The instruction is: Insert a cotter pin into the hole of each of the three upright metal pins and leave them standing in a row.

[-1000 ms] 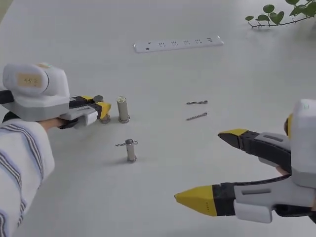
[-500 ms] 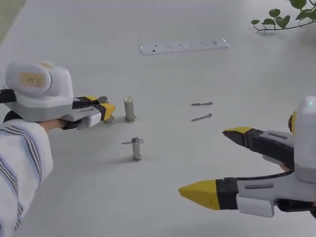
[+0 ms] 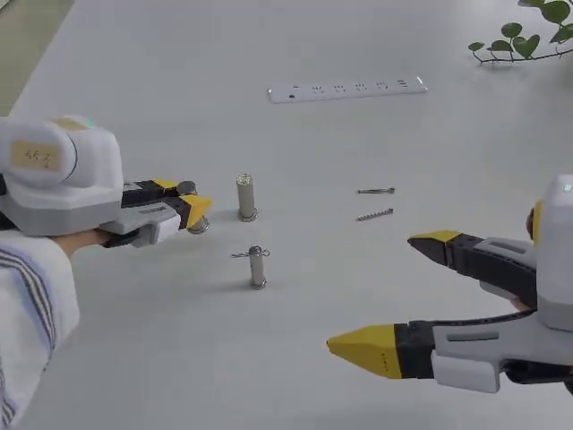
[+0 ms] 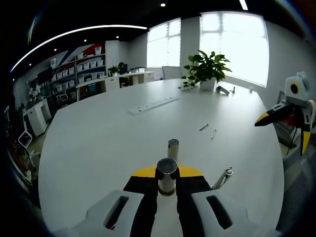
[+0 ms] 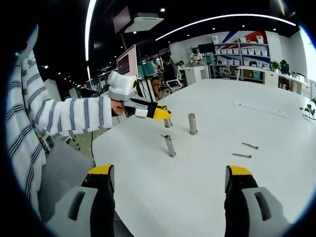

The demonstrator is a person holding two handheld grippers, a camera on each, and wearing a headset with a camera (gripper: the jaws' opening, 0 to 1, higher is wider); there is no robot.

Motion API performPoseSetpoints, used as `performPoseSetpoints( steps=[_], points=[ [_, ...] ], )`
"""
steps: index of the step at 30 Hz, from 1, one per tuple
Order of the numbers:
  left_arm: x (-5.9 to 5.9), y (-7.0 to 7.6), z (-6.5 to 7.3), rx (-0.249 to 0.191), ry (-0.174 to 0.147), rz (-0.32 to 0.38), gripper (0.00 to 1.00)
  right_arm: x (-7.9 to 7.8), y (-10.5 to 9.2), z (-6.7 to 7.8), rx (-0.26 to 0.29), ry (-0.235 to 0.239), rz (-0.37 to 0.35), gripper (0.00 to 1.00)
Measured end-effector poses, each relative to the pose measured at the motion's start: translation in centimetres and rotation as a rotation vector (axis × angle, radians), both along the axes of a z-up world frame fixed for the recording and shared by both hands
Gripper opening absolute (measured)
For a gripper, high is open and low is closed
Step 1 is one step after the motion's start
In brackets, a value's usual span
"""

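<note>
Left gripper (image 3: 190, 204): jaws nearly together, clamped on the sides of the first metal pin (image 4: 167, 177), which stands upright between the yellow tips. Its head pokes up above the jaws; can't tell whether its base sits on the table (image 3: 269, 367) or is just clear of it. Second metal pin (image 3: 246, 197) is upright just beyond the left gripper's tips, apart from them, nothing through its hole. Third metal pin (image 3: 258, 267) is upright nearer the person, with a cotter pin (image 3: 242, 255) through its top, sticking out sideways. The three pins sit in a loose cluster, not a straight row. Right gripper (image 3: 392, 291): jaws spread wide, nothing between them, touching nothing, hanging low right and well apart from the pins. Far loose cotter pin (image 3: 376, 191) and near loose cotter pin (image 3: 376, 215) lie flat side by side on the table between the pins and the right gripper. A white power strip (image 3: 347, 89) lies farther back, and a plant (image 3: 524, 36) reaches in at the far right corner.
</note>
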State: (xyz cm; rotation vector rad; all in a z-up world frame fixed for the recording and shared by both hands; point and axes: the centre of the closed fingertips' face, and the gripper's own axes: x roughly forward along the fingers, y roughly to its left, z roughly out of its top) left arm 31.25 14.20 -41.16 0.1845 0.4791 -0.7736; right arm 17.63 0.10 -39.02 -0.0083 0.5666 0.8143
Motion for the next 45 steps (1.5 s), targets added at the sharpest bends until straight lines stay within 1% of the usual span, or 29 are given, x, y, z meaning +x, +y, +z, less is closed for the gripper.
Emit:
performPoseSetpoints(
  steps=[1,4,8,9,11,13,16,19,20,21,23,24,31,35,39,45],
  points=[
    [-0.3,0.1,0.2,0.003,-0.009,0.002,0.09,-0.1,0.1,0.0,-0.002,0.000,0.004,0.91],
    [-0.9,0.4,0.5,-0.006,-0.002,0.013,0.09,-0.2,0.2,0.0,-0.001,0.000,0.010,0.91],
    [-2.0,0.6,1.1,0.003,-0.004,0.009,0.09,-0.2,0.3,0.1,0.003,-0.003,0.013,0.92],
    [-2.3,0.6,1.2,-0.001,-0.001,0.007,0.09,-0.3,0.3,0.1,0.006,-0.004,0.013,0.92],
    [-2.8,0.5,1.4,-0.018,0.011,0.004,0.09,-0.3,0.3,0.2,0.009,-0.006,0.014,0.92],
    [-3.4,0.4,1.7,-0.019,0.010,-0.003,0.09,-0.3,0.4,0.2,0.011,-0.007,0.018,0.92],
    [-4.2,0.2,2.0,-0.019,0.007,-0.015,0.09,-0.4,0.3,0.0,-0.001,-0.008,0.028,0.92],
    [-5.0,-0.1,2.3,-0.029,0.008,-0.027,0.09,-0.5,0.4,0.1,-0.003,-0.013,0.032,0.92],
    [-5.3,-0.2,2.3,-0.032,0.002,-0.042,0.09,-0.5,0.4,0.2,-0.002,-0.014,0.033,0.92],
    [-5.7,-0.4,2.3,-0.036,-0.002,-0.051,0.09,-0.5,0.5,0.2,0.000,-0.015,0.034,0.92],
    [-6.4,-0.7,2.1,-0.044,0.011,-0.057,0.09,-0.6,0.6,0.2,-0.001,-0.018,0.036,0.92],
    [-6.8,-0.9,2.0,-0.041,0.012,-0.065,0.09,-0.6,0.6,0.2,-0.001,-0.018,0.037,0.92],
    [-8.7,-2.3,1.5,-0.042,0.023,-0.091,0.09,-1.1,0.7,0.0,0.000,-0.013,0.041,0.92],
    [-9.3,-3.1,1.2,-0.049,0.036,-0.101,0.09,-1.3,0.7,-0.1,0.002,-0.010,0.043,0.92],
    [-9.9,-4.0,0.8,-0.045,0.046,-0.120,0.09,-1.5,0.8,-0.1,0.011,-0.001,0.038,0.92],
    [-10.5,-5.3,0.1,-0.049,0.058,-0.133,0.09,-1.8,0.6,-0.3,0.007,0.007,0.041,0.93]
  ],
)
